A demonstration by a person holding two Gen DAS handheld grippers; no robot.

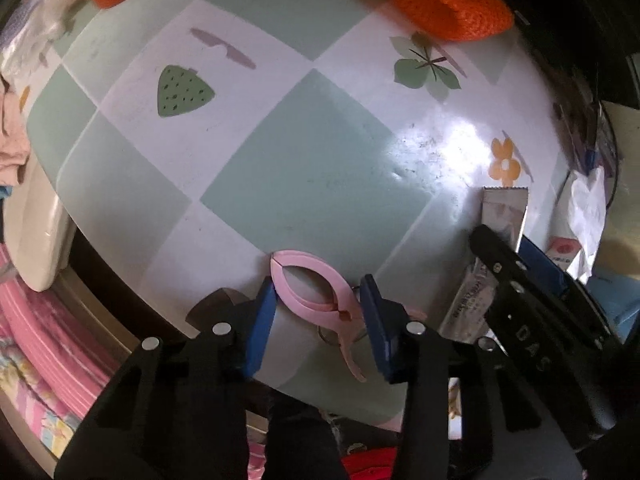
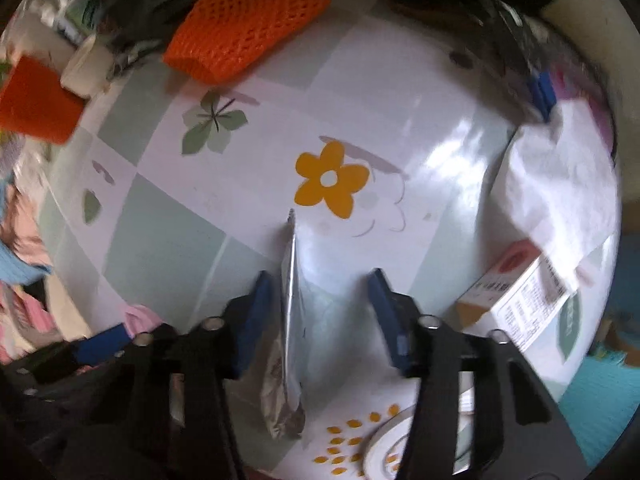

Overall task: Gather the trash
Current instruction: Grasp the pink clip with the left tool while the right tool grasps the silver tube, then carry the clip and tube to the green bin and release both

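The left gripper (image 1: 320,304) pointed down at the table (image 1: 304,152). A pink clothes peg (image 1: 316,300) lay flat between its two blue pads. One pad (image 1: 262,320) touched the peg on one side and the other pad sat right at its other side, so the left gripper looked clenched on the peg. The peg lay near the table's front edge.

The right gripper (image 2: 320,312) also pointed down. A silver foil wrapper (image 2: 290,320) stood on its thin edge between its blue pads. The wrapper was just beside the left pad (image 2: 256,312). There was a gap between the wrapper and the other pad, so the right gripper was not squeezing it.

In the left view, the wrapper (image 1: 500,216) lay just to the right of the peg, and the right gripper's black arm hung over it.

A small white box (image 2: 516,300) with red print sat near the wrapper, at the table's right side. A crumpled white paper (image 2: 560,184) lay partly on top of the box.

Farther back, the table had a yellow flower picture (image 2: 330,178) on it. At the far edge lay an orange foam net (image 2: 244,24). A second orange net (image 2: 38,100) sat off to the far left.
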